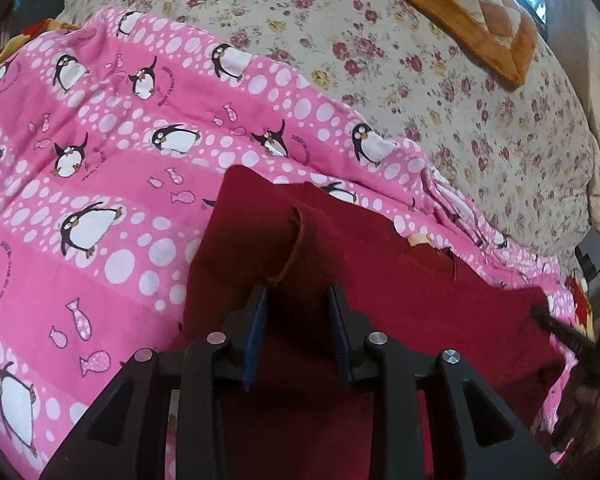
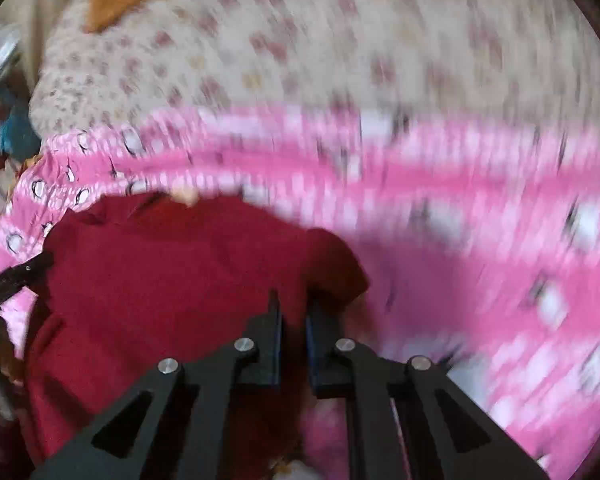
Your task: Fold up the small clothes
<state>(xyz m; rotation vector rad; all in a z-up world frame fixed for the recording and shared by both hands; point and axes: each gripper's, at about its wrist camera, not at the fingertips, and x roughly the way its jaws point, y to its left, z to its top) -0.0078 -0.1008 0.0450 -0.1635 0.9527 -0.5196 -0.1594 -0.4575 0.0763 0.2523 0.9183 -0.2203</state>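
Note:
A dark red garment [image 1: 400, 280] lies spread on a pink penguin blanket [image 1: 100, 152]. My left gripper [image 1: 297, 294] sits low over the garment's left part. Its jaws stand narrow, with a raised fold of red cloth pinched between the blue pads. In the blurred right wrist view the same red garment [image 2: 160, 280] fills the lower left. My right gripper [image 2: 294, 308] is shut on its right edge, by a rounded sleeve-like flap [image 2: 336, 268]. The cloth under both grippers is hidden.
The pink blanket [image 2: 480, 260] covers a bed with a floral sheet [image 1: 440, 92]. An orange checked quilt [image 1: 480, 12] lies at the far right corner. The bed's edge drops off at the right, with dark clutter beyond it.

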